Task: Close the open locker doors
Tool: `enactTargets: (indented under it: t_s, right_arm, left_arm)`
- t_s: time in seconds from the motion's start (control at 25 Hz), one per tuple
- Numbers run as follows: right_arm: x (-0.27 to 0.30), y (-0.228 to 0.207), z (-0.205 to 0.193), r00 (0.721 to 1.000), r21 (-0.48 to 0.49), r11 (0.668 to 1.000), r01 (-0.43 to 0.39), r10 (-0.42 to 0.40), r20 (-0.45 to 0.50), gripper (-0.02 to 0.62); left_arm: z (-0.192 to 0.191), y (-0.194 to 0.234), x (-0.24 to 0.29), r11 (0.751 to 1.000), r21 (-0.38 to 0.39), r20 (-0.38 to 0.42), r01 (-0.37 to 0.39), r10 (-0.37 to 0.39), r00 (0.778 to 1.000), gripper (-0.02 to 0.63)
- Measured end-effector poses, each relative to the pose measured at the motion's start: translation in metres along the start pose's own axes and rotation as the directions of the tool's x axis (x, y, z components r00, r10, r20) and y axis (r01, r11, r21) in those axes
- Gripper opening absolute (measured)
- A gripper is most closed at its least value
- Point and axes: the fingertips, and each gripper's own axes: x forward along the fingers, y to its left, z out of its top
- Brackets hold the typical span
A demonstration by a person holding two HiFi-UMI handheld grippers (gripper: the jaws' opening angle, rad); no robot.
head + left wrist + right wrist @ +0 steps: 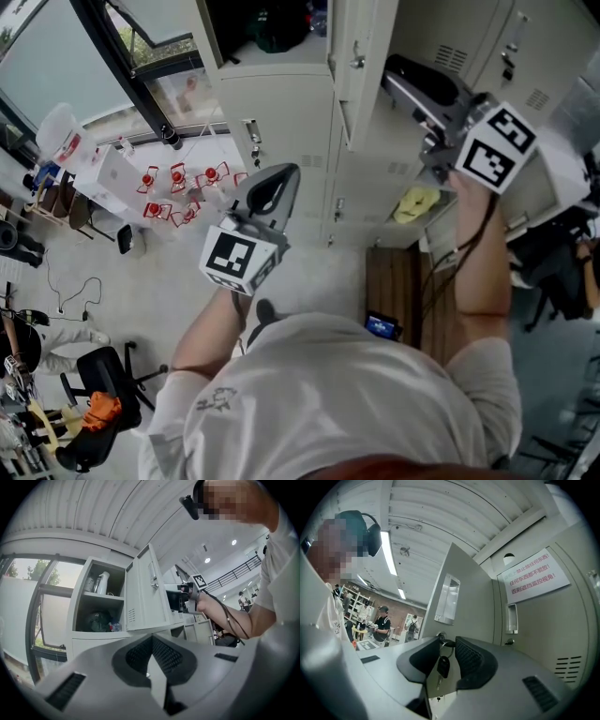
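- A bank of grey lockers [281, 103] stands in front of the person, with a window to its left.
- One upper door [464, 611] hangs open, swung well out from its compartment [96, 604]. In the right gripper view its outer face, with a recessed handle, fills the middle.
- The right gripper [446, 644] is held level at the free edge of that door. Its jaws are spread, one on each side of the door's lock.
- The left gripper [152, 641] is held lower and further left, away from the lockers. Its jaws are pressed together with nothing in them.
- A white notice with red lettering [532, 578] is stuck on the closed locker door to the right of the open one.
- A dark bag [98, 620] lies on the lower shelf of the open compartment.
- A white bottle [102, 582] stands on the shelf above it.
- A key [443, 666] hangs from the lock in the gap between the right gripper's jaws.
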Motion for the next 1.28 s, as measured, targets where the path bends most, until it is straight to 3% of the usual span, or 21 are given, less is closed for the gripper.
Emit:
enactTargets:
  t_s: [0.68,1.04,1.28]
  right_arm:
    - [0.085,0.05,0.001,1.0,-0.018,0.999,0.028,-0.028,-0.008,0.097]
    - [0.148,0.062,-0.002,0.995,-0.013,0.995,0.098,-0.098,-0.009,0.087]
    - [0.188,0.057,-0.006,0.982,-0.062,0.98,0.19,-0.19,-0.002,0.087]
  left_arm:
    - [0.006,0.059,-0.025,1.0,-0.001,0.049,-0.005,0.005,0.999,-0.005]
    - [0.016,0.118,-0.035,1.0,0.019,0.065,0.003,-0.005,0.998,-0.005]
    - [0.029,0.153,-0.044,0.999,0.049,0.091,0.021,-0.025,0.996,-0.005]
